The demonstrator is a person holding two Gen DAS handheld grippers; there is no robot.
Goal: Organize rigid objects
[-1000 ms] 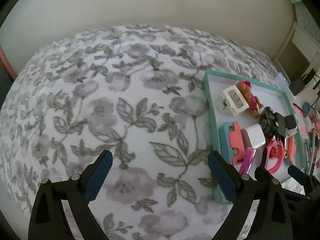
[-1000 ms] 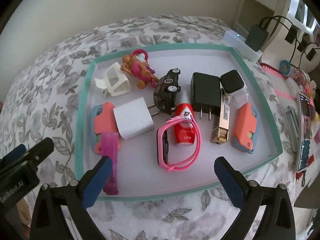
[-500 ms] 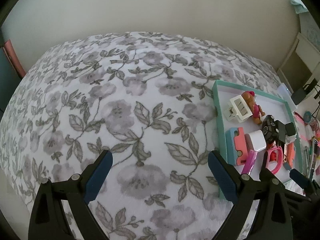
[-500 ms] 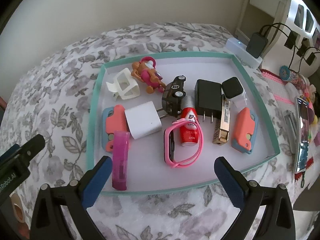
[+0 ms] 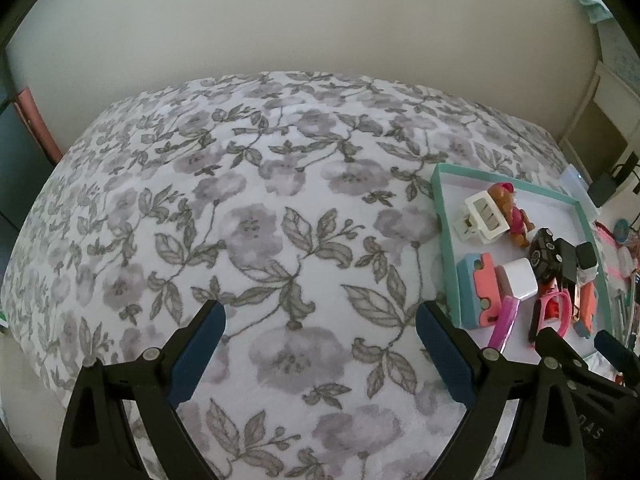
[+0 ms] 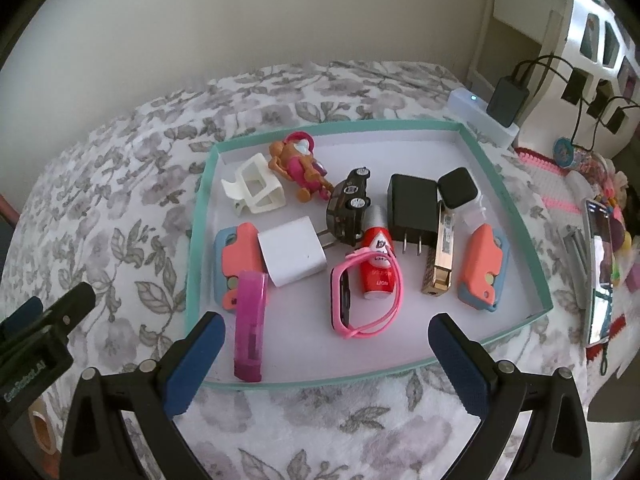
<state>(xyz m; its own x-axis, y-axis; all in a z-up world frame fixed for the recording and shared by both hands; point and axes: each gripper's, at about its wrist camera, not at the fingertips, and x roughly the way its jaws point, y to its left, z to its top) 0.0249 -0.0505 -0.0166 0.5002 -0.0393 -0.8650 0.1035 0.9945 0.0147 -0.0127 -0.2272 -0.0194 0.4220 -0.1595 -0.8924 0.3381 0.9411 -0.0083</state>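
Both claws have drawn back from the teal tray point(image 6: 516, 216) (it looks smaller now). Left claw point(image 5: 320, 344) and right claw point(image 6: 326, 354) are spread, empty. The toys sit inside the tray; the floral bed point(image 5: 240, 220) lies open leftward.

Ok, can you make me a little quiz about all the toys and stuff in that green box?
1. True or false: the pink rubber watch loops round the red tube.
2. What lies across the left coral-and-blue toy car? A) magenta translucent stick B) black wall charger C) gold lighter
3. Fill in: the right tool is ____, holding nothing, above the near rim of the shallow teal-edged tray.

Key: 1 true; 2 A; 3 open.
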